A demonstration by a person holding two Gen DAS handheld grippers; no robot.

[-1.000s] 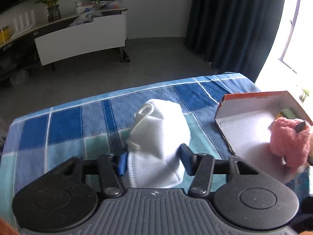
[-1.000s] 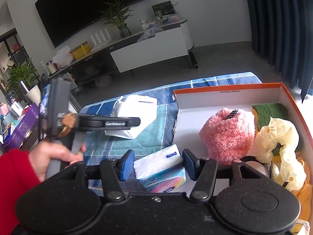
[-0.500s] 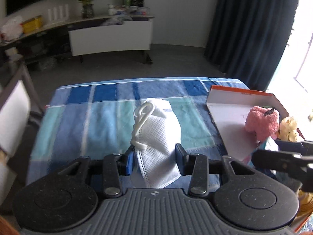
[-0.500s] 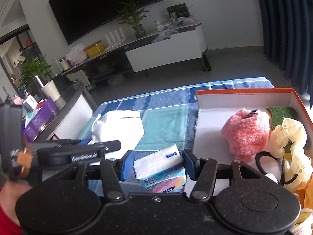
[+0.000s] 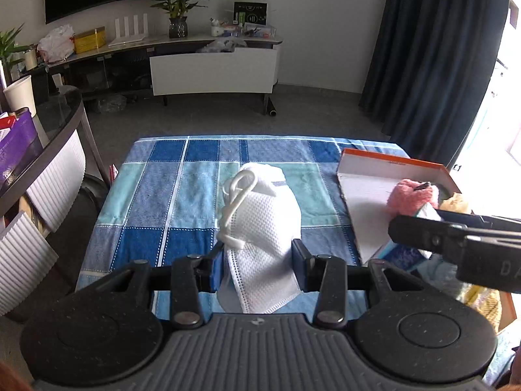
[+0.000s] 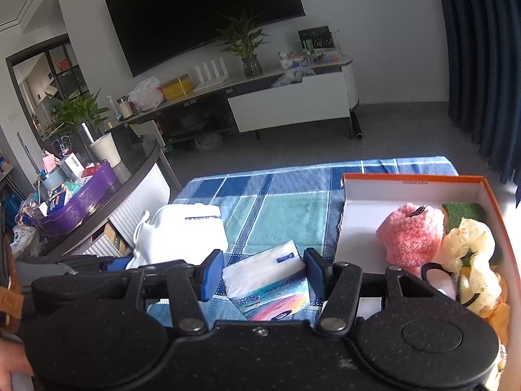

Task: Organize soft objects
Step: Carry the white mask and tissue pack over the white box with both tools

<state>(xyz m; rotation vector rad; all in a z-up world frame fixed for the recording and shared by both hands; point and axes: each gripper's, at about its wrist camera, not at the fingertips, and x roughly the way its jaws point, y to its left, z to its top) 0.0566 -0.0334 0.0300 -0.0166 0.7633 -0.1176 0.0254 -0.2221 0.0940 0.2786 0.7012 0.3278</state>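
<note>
Holding the white mesh face mask clamped in our left tool above the desk, we judge it light and soft; the right tool clamps a soft tissue pack.

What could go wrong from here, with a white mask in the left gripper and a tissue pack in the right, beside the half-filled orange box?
1. The left gripper pinches only the lower part of the white mask; its loose ear loop could snag.
2. The tissue pack sits tilted in the right gripper and might slip.
3. The orange box is crowded around the pink plush; both grippers may collide there.
</note>
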